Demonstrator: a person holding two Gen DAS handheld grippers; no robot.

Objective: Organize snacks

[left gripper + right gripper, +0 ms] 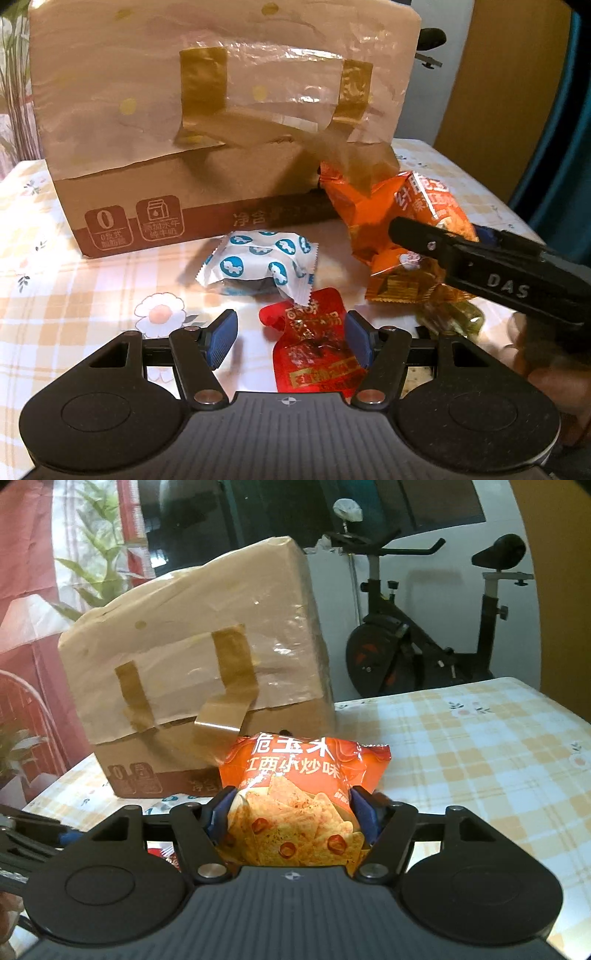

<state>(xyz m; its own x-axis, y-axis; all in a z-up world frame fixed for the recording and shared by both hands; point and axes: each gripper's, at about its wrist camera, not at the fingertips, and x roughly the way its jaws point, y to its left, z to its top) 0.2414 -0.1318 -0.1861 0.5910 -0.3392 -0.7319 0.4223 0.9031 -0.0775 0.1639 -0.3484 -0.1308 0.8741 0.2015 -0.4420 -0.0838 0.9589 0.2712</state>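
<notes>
Right claw (pixel 291 812) clamped on orange chip bag (pixel 295 801), bag puffed between pads. Left claw (pixel 290 336) wide over red sachet (pixel 314 354) on counter (pixel 74 295). Squeeze gently; avoid crushing chips.
</notes>
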